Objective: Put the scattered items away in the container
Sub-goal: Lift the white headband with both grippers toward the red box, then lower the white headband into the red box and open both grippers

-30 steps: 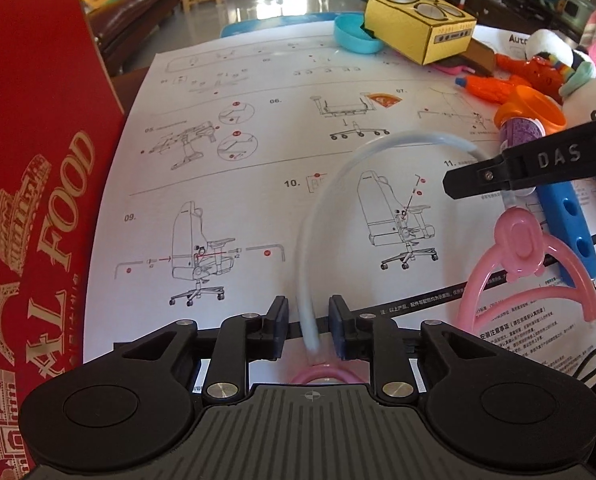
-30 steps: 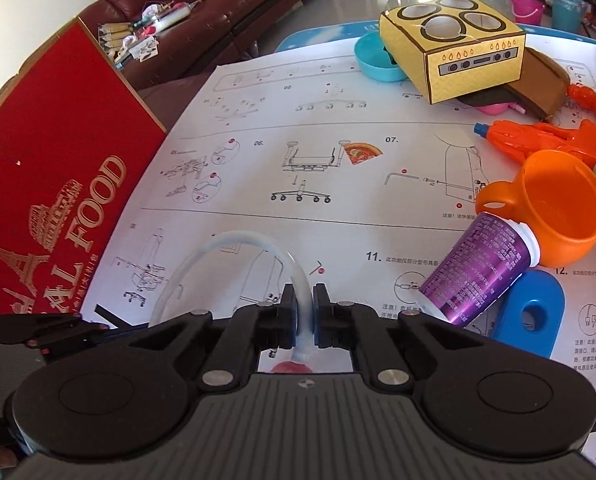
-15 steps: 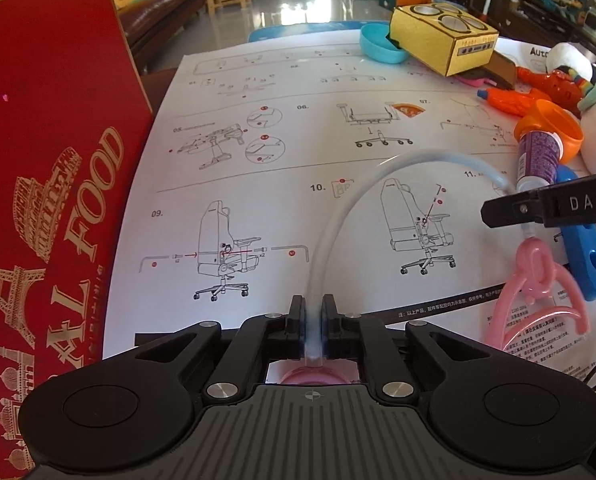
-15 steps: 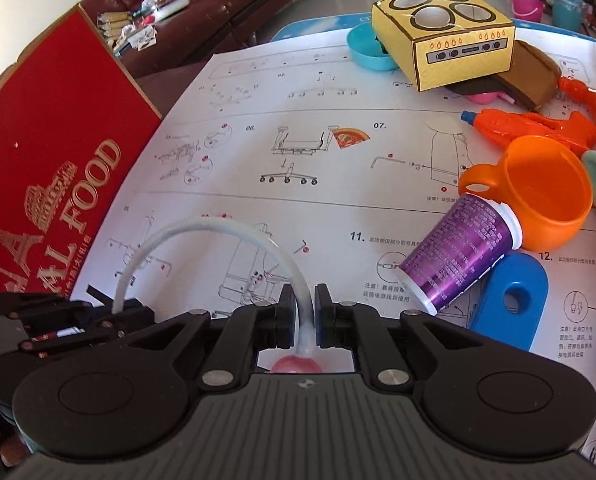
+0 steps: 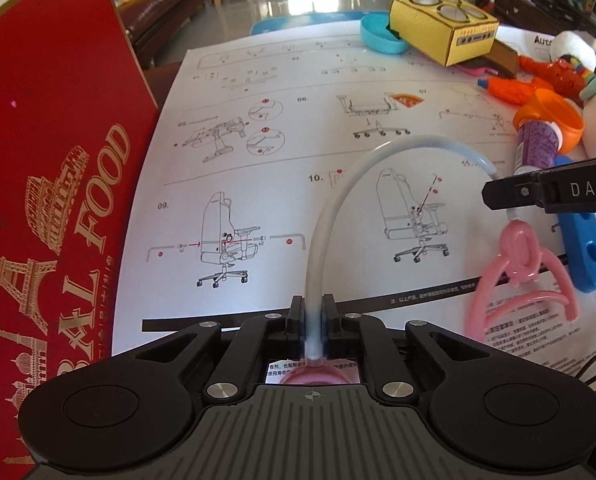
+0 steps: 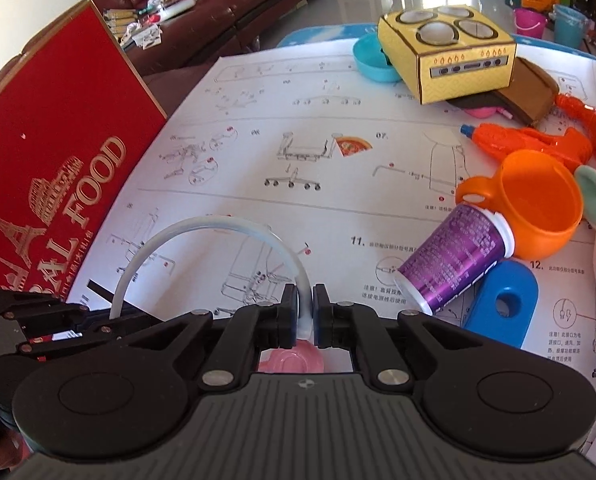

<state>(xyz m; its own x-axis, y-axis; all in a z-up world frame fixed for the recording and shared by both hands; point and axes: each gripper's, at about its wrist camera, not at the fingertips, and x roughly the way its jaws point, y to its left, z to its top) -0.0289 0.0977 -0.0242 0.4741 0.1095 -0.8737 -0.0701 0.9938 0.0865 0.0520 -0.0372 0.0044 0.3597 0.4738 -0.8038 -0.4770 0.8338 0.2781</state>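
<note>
I have my left gripper (image 5: 313,316) pinched tight on one end of the clear tube (image 5: 350,176), and my right gripper (image 6: 306,312) is clamped just as tight on the other end, so the tube arches up between them above the instruction sheet (image 5: 298,140). A pink earpiece (image 5: 520,264) hangs below the right gripper's fingers. The red box (image 5: 50,208) stands upright just left of my left gripper. To the right of my right gripper, lying close, are a purple bottle (image 6: 454,256) touching an orange cup (image 6: 538,204), and a blue block (image 6: 502,304) partly under the bottle. Farther ahead, a yellow toy stove (image 6: 450,56) leans on a teal bowl (image 6: 372,60).
</note>
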